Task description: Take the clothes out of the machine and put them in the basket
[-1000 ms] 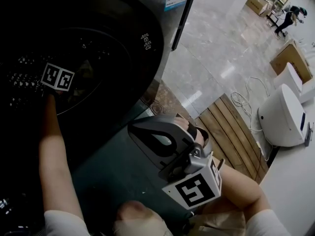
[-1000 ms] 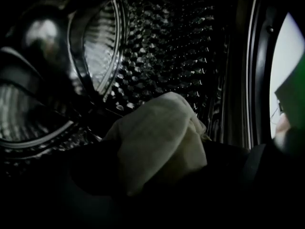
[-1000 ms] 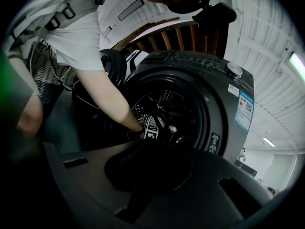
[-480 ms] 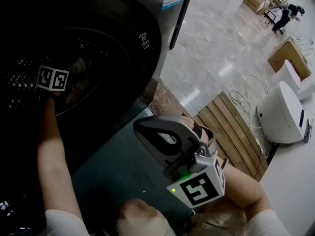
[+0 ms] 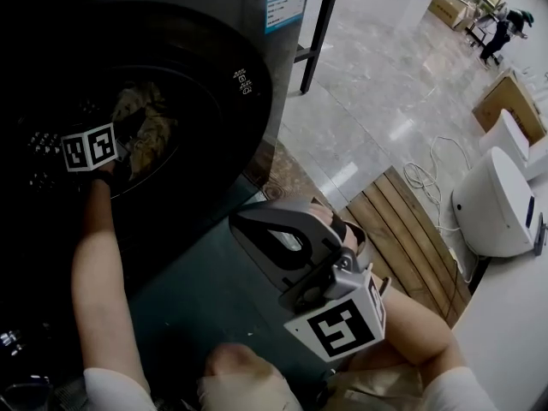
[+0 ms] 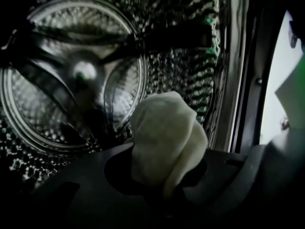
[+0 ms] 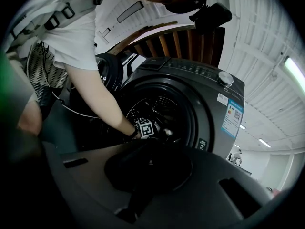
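Note:
The dark washing machine [image 5: 248, 101] stands open, and my left gripper [image 5: 120, 163] reaches into its steel drum [image 6: 76, 75]. A pale, crumpled garment [image 6: 167, 132] bunches up out of the left gripper [image 6: 164, 197]. The jaws are closing on it and pinch its lower end. In the head view the garment [image 5: 147, 125] hangs lifted just inside the drum opening. My right gripper [image 5: 244, 225] is held outside, in front of the machine, with its jaws together and nothing in them. From the right gripper view [image 7: 147, 151] the left gripper's marker cube [image 7: 145, 128] shows in the opening.
The round door [image 7: 108, 73] stands open at the machine's left. A wire-mesh thing [image 7: 45, 75] sits behind the person. On the right are wooden boards [image 5: 411, 229], a loose cable [image 5: 424, 174], white appliances [image 5: 492, 204] and a cardboard box [image 5: 505, 97].
My left gripper has risen inside the drum, and the pale garment now shows lifted with it. The right gripper has hardly moved.

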